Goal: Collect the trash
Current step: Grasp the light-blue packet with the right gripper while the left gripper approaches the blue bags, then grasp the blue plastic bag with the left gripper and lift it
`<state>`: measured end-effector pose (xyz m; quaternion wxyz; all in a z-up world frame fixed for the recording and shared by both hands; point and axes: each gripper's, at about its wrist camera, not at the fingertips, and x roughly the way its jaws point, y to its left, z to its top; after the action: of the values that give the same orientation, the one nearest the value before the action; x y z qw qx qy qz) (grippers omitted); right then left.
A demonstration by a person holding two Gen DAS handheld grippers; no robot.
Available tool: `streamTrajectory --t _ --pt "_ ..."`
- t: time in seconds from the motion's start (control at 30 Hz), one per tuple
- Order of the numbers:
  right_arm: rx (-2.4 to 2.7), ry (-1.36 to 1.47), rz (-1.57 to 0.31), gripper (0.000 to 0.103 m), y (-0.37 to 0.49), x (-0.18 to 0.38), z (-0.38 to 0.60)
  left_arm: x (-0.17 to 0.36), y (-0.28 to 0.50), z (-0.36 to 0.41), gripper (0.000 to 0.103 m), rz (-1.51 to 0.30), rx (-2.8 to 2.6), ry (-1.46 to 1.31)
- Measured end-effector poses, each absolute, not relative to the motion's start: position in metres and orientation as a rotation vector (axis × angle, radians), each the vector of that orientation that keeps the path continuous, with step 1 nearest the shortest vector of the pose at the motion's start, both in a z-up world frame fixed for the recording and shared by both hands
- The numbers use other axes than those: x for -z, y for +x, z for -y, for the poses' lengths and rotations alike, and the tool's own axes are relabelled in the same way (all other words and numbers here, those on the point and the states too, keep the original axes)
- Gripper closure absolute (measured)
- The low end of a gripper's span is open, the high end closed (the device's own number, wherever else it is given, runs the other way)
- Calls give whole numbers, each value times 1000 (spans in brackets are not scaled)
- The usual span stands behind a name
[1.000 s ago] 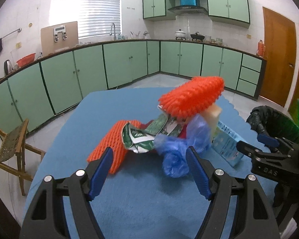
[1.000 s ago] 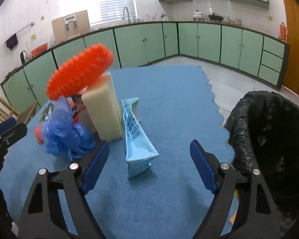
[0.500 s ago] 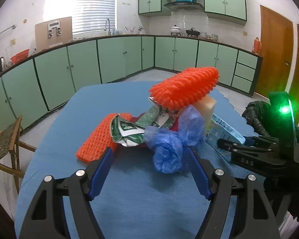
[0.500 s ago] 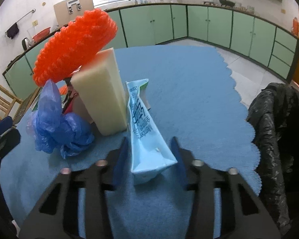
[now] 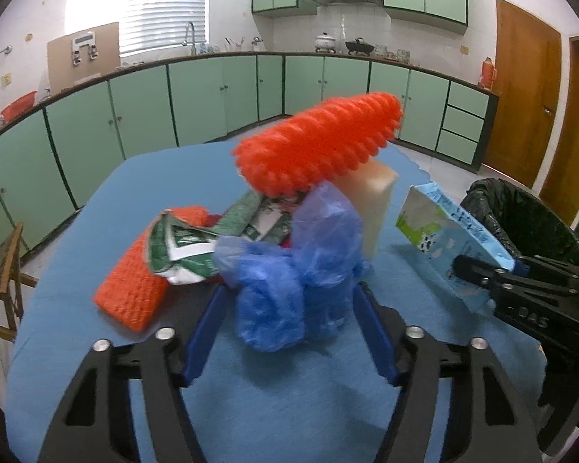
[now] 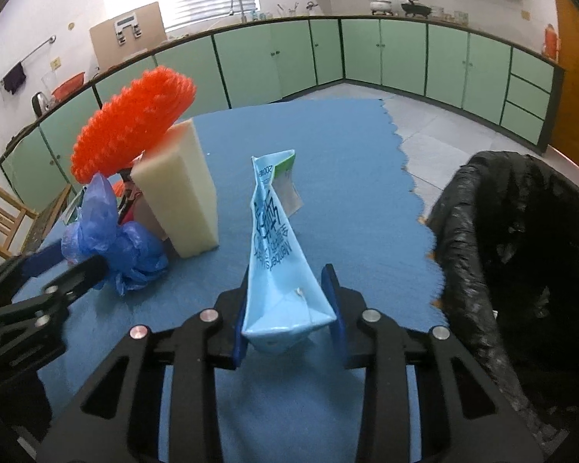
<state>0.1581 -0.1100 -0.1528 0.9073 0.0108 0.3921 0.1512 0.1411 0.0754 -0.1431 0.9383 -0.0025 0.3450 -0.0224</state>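
The right gripper (image 6: 289, 308) is clamped on the base of a light blue carton (image 6: 278, 254), its top tilted away over the blue tablecloth (image 6: 347, 162); just to its right stands a bin lined with a black bag (image 6: 521, 254); the left gripper (image 5: 289, 320) has its fingers (image 5: 202, 332) close on either side of a crumpled blue plastic bag (image 5: 289, 270) (motion blur makes it hard to say whether they actually pinch it); behind the bag lie a green-and-white wrapper (image 5: 181, 247), an orange foam net (image 5: 135, 285) flat on the cloth, and a cream foam block (image 6: 181, 193) standing upright with a second orange net (image 5: 316, 142) resting on top
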Motion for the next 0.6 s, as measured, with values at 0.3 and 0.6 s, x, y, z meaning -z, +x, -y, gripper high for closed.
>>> streamTrajectory --t 0.3,0.6 --pt "-309 42 -783 71 143 138 123 147 150 -72 88 -732 41 -21" --pt "-330 48 -748 71 130 121 122 126 118 -83 93 -704 49 -21"
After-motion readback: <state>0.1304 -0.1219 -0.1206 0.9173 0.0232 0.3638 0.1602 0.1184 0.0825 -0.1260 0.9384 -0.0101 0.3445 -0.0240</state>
